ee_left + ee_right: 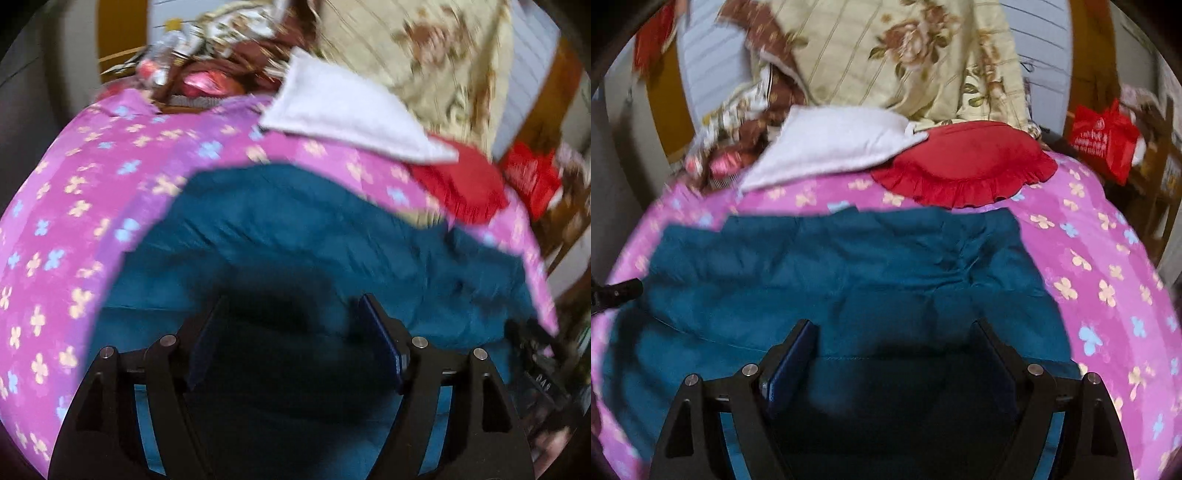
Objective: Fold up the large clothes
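Observation:
A large teal garment (pixel 295 229) lies spread flat on a pink bedsheet with small flowers (pixel 74 192). In the right wrist view the garment (pixel 849 258) shows a straight far edge and some wrinkles. My left gripper (pixel 291 299) hangs open just above the garment's near part, and nothing is between its blue pads. My right gripper (pixel 893 325) is open too, above the near edge of the same garment, and holds nothing. A black part (pixel 617 291) pokes in at the left edge over the garment's left side. Both views are blurred.
Beyond the garment lie a white folded cloth (pixel 834 144) and a red frilled cushion (pixel 964 162). A cream floral quilt (pixel 905 55) is heaped behind them. A red bag (pixel 1102 136) hangs by wooden furniture to the right of the bed.

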The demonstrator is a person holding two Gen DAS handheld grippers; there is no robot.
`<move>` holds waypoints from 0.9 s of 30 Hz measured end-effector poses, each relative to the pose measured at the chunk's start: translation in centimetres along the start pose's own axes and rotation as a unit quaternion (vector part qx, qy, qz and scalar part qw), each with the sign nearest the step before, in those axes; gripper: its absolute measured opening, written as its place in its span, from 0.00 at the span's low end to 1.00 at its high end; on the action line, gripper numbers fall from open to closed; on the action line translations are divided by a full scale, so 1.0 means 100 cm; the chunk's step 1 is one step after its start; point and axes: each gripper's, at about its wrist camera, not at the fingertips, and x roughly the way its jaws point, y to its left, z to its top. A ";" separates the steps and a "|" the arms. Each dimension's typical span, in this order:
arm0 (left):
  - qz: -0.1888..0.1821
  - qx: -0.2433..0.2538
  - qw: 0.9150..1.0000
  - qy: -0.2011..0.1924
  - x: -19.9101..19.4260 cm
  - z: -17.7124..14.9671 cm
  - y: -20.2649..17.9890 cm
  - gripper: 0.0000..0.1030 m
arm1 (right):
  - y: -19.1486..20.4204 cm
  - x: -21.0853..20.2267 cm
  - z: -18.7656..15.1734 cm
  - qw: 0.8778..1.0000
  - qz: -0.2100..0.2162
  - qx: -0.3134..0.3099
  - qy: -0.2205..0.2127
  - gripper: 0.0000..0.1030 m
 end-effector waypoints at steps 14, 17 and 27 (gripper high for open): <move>0.062 0.000 0.998 -0.020 0.095 0.045 -0.017 0.77 | -0.023 0.094 0.045 0.999 -0.006 0.035 0.003 0.83; 0.060 -0.009 0.998 -0.029 0.100 0.046 -0.016 0.77 | -0.025 0.103 0.049 0.999 0.008 0.045 0.008 0.85; 0.018 -0.044 0.998 -0.033 0.035 0.029 0.031 0.77 | -0.027 0.042 0.027 0.999 -0.004 0.032 -0.011 0.84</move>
